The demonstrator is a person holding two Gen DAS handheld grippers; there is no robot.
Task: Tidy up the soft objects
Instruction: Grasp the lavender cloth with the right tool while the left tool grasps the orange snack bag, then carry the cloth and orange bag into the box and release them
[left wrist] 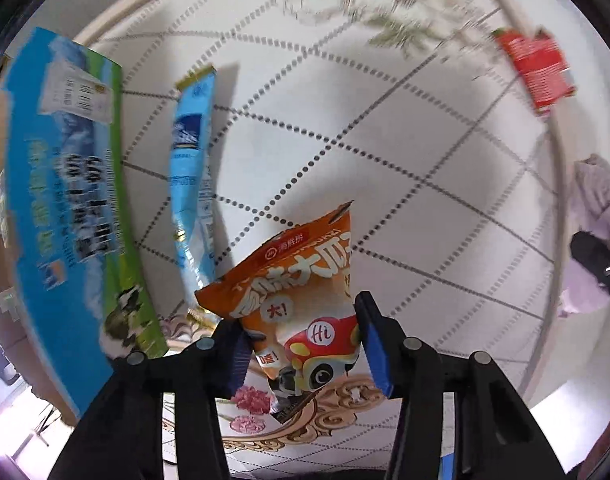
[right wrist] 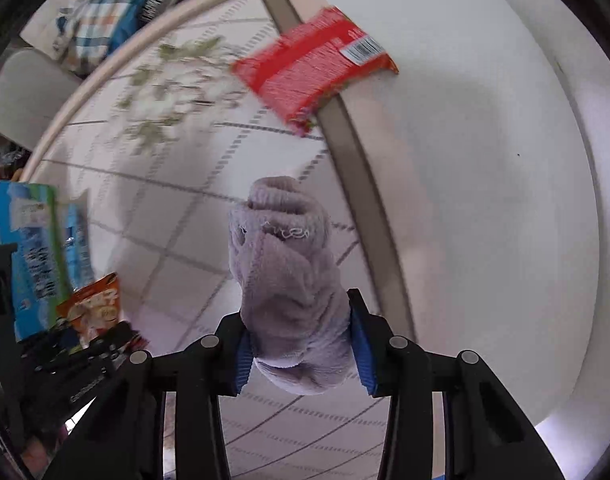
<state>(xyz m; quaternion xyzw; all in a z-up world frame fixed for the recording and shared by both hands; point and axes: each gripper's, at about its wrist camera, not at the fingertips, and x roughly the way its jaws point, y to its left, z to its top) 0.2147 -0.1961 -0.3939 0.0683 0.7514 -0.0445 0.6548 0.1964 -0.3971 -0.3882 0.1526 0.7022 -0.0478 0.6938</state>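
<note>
My left gripper [left wrist: 301,350] is shut on an orange snack bag [left wrist: 301,292] and holds it above a white quilted mat [left wrist: 345,160]. My right gripper [right wrist: 301,350] is shut on a rolled lilac sock [right wrist: 289,280], held above the mat near its right border. The sock and right gripper show at the right edge of the left wrist view [left wrist: 597,220]. The orange bag also shows at the lower left of the right wrist view [right wrist: 95,308].
A blue and green carton [left wrist: 65,184] stands at the left with a light blue pouch [left wrist: 193,168] beside it. A red noodle packet [right wrist: 317,68] lies across the mat's beige border [right wrist: 361,184]. A checked cloth [right wrist: 101,12] lies beyond the mat. White floor [right wrist: 505,200] is to the right.
</note>
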